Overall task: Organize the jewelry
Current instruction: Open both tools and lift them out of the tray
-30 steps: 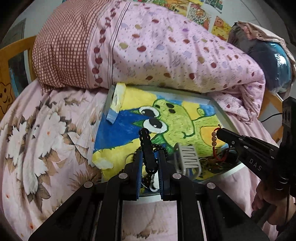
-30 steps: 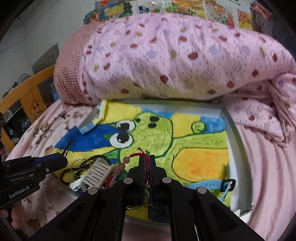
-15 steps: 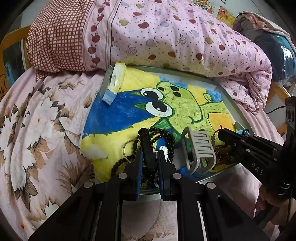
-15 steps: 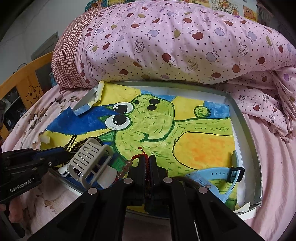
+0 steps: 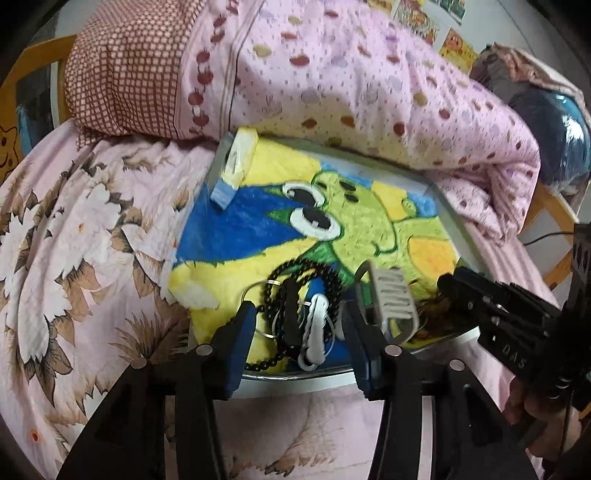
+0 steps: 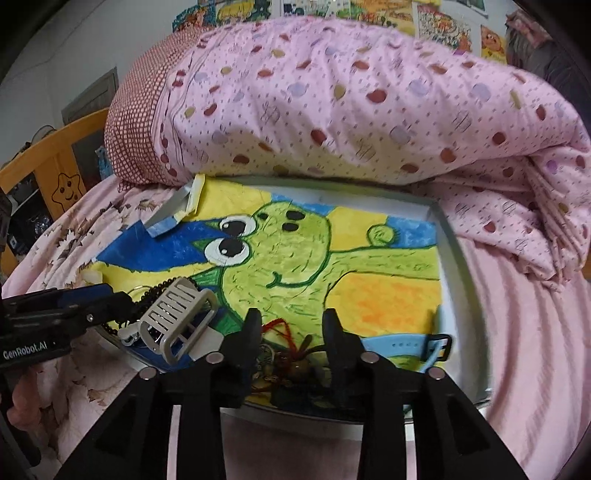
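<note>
This is a bedroom in a home, likely a child's. A folded pink spotted quilt (image 6: 351,110) fills the twelve o'clock side above a floral bedsheet (image 5: 74,240), a wooden bed frame with a star cartoon (image 6: 66,188) stands at nine o'clock, and cartoon pictures (image 6: 436,26) line the wall.

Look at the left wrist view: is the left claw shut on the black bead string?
No: the left claw stands open, and the black bead string lies loose between its fingers.

Both cams ride the grippers, looking forward and down past their own fingers, pretty close to the tray (image 5: 448,221) with the frog painting (image 6: 295,266). Both catch the grey clip (image 5: 391,299) (left view right of its fingers, right view left).
</note>
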Motion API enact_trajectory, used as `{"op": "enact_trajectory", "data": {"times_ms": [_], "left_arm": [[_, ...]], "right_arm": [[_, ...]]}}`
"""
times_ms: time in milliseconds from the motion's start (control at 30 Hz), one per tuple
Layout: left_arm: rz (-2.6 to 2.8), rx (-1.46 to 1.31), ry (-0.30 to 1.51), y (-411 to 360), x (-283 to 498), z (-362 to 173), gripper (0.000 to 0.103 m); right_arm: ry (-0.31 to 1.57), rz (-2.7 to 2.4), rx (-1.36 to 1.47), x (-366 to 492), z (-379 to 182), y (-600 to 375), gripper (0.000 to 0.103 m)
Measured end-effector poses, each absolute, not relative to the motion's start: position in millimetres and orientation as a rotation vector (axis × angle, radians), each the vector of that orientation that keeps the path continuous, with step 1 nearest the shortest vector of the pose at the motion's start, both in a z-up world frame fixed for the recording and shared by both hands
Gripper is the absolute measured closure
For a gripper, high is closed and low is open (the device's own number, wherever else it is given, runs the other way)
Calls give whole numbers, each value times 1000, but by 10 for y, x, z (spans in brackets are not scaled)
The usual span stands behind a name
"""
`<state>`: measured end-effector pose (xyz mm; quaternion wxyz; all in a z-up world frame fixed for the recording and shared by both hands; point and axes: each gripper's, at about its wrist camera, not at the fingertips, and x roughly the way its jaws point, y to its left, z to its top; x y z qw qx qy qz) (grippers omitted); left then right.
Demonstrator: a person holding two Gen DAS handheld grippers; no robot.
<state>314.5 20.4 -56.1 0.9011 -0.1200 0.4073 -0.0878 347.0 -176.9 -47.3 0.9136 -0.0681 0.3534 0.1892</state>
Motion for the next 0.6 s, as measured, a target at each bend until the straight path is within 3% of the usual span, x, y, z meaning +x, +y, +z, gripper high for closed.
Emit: {"op": "enact_trajectory", "data": {"times_ms": [67,200,267,367,467,500,533,600], "left_arm": [[-174,-248,825,203,3115,-490,60],[-161,-261,761,218,2989,-313,42],[-162,-265,730,221,2913,-216,38],[-157,-242,695,198,2791,-72,37],[-155,-216,664,164,2655,68,37],[-157,-213,651,155,2599,111,36],[-165,-211,638,142,2534,161,33],[-184,-213,614,123,2411,242,11]], "right_arm": [[701,373,-127,3406,-372,-1831,58],[646,344,-87,3268,-173,-1935,41],[618,332,-64,3183,-77,-1988,33],[587,321,-16,3045,63,-2078,24],[549,308,19,2871,195,-2163,5],[535,310,26,2804,240,-2187,4],[521,310,29,2727,288,-2210,3],[502,305,30,2600,362,-2251,1]]}}
